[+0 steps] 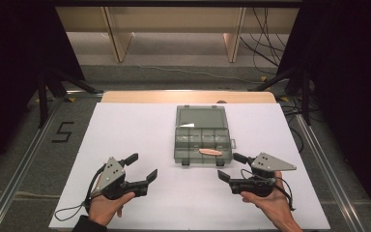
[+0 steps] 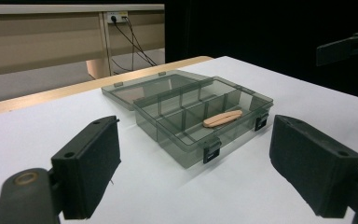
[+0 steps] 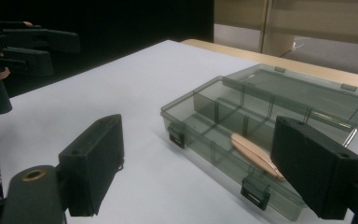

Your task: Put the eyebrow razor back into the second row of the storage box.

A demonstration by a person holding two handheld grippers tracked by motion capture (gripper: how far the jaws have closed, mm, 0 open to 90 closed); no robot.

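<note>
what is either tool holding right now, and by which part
Nothing is held: the left tool and right tool are both open, short of the box.

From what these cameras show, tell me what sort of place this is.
Probably a lab recording bay: a white table between black curtains, loose cables on the floor, and a floor marker "5".

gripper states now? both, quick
Left gripper: open, fingers spread wide, holding nothing, short of the compartment box.
Right gripper: open, holding nothing, beside the box's near right corner; the tan piece lies inside it, untouched.
</note>
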